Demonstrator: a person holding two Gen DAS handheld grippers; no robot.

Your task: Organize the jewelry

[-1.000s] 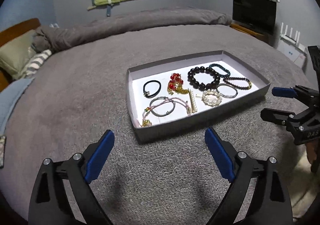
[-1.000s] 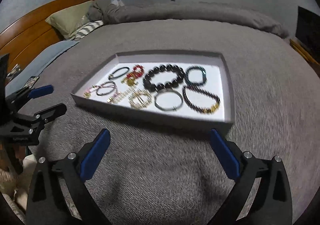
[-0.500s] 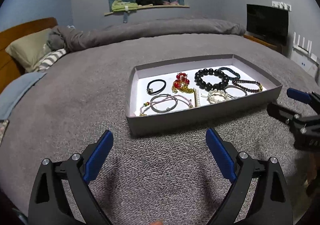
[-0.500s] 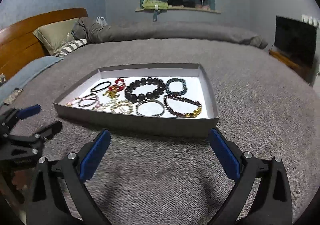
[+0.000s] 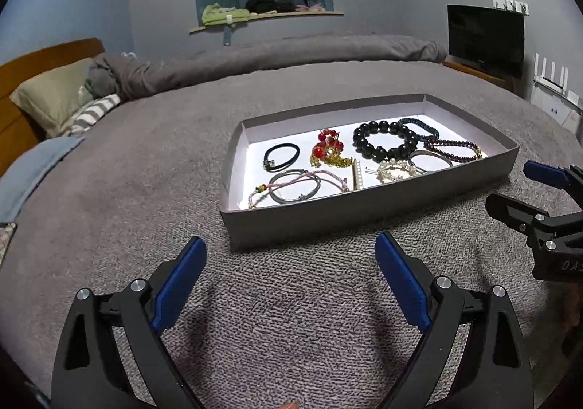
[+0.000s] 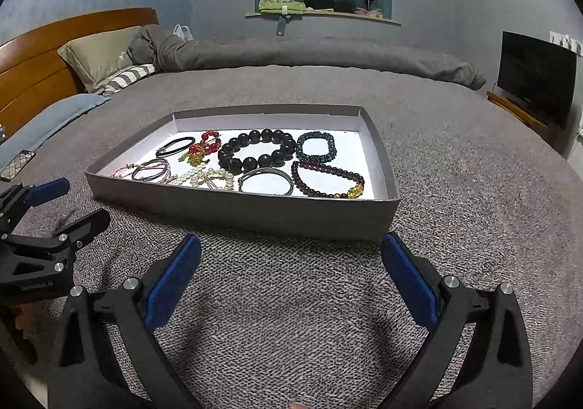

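Grey tray (image 6: 233,207) w/ bracelets (image 6: 257,153) sits mid-bed on the blanket (image 6: 291,299); bare blanket all round its low walls. Left gripper (image 5: 291,256) & right gripper (image 6: 291,252) hover just short of near wall, both spread wide, holding nothing. Small pieces at tray's left look tangled, hard to tell.

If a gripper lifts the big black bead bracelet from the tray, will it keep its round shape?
Probably not: the black bead bracelet looks strung from separate beads, so it likely sags. Its large glossy beads suggest some weight and may slip between the jaws.
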